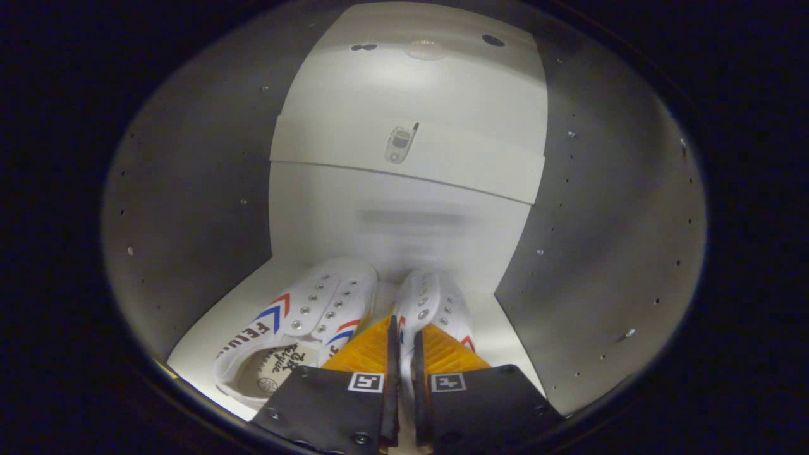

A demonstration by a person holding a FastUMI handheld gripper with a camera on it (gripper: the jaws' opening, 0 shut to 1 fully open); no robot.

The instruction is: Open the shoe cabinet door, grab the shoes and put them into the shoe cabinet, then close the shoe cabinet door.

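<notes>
Gripper [405, 344] inside the white panelled shoe cabinet [404, 208], jaws pinched narrowly on the inner collars of two light, pliable white canvas sneakers [328, 316], probably the firmest hold.

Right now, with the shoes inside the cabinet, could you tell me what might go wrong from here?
1. The fingers are nearly shut on the inner edges of the shoes; pulling back before opening could drag them off the shelf.
2. The left shoe lies near the shelf's front edge, so the door might catch it.
3. The cabinet walls are close; a wide swing could hit them.
</notes>
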